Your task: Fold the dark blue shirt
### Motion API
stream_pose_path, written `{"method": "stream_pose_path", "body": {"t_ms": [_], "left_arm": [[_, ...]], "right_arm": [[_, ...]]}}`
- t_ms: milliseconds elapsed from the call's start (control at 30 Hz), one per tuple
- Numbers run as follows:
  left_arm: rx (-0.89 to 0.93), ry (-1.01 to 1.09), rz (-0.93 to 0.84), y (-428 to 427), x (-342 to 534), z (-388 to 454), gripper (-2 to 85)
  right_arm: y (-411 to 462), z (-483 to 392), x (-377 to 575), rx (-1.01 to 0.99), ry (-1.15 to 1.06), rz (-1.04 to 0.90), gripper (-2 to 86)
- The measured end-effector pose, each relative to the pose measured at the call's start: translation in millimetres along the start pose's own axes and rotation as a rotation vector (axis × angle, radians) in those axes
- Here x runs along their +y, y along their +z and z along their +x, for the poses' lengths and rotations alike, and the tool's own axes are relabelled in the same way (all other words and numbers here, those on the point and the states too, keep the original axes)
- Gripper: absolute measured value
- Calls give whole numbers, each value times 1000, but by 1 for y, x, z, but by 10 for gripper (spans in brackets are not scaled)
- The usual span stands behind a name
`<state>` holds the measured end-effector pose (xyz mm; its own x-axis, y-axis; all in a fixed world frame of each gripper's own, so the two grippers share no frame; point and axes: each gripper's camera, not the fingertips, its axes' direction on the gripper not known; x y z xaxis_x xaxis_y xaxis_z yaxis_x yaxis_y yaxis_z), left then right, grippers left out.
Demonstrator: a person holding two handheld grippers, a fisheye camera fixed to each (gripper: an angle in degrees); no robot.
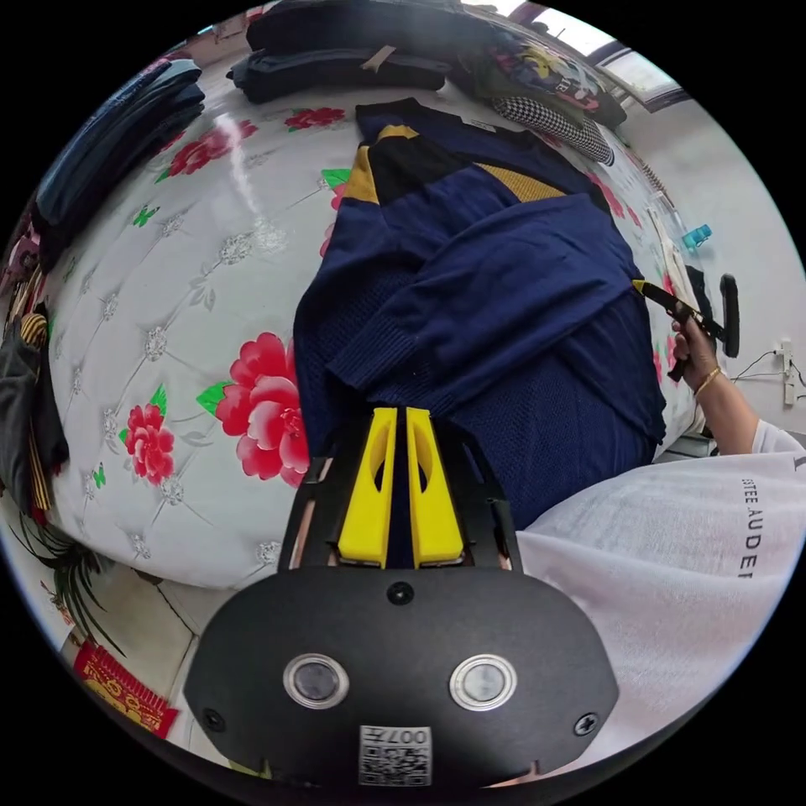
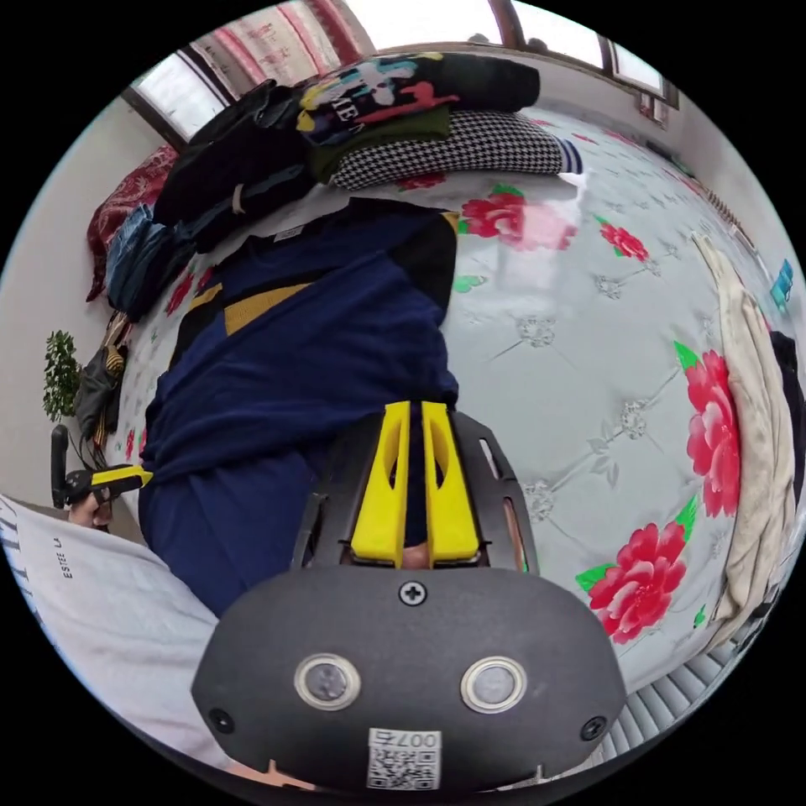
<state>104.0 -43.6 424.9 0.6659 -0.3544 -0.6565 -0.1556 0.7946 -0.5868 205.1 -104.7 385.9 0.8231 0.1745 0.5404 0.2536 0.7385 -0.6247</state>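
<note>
The dark blue knitted shirt with mustard-yellow and black shoulder panels (image 1: 495, 319) lies spread on the white quilted bed cover printed with red flowers (image 1: 168, 277), one sleeve already laid across the body, and each side edge is pinched by a tool. To fold it well, I would judge that both sides should be lifted together and kept level — slack on one side would drag the crossed sleeve askew. The left gripper (image 1: 400, 416), with yellow jaws, is drawn nearly closed, a thin strip of blue cloth showing between the jaws at the shirt's edge. The right gripper (image 2: 415, 411) is likewise almost closed on the opposite edge, blue fabric caught in its narrow gap — the hold looks firm.
</note>
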Motion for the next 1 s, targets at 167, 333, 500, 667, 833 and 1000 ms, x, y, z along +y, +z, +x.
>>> {"method": "stream_pose_path", "body": {"t_ms": [167, 333, 500, 667, 833, 1000], "left_arm": [[5, -42, 20, -17, 17, -11, 53], [15, -78, 57, -45, 65, -38, 76], [69, -136, 22, -47, 130, -59, 89], [105, -54, -72, -19, 189, -44, 114], [150, 95, -132, 10, 207, -18, 135], [113, 94, -203, 28, 183, -11, 125]], "right_arm": [[-43, 53, 9, -7, 205, 83, 43], [-83, 59, 51, -163, 181, 112, 54], [-105, 66, 113, -222, 168, 3, 67], [-111, 85, 178, -239, 232, -173, 81], [-89, 101, 208, -287, 268, -316, 84], [-51, 114, 200, -397, 274, -418, 76]]}}
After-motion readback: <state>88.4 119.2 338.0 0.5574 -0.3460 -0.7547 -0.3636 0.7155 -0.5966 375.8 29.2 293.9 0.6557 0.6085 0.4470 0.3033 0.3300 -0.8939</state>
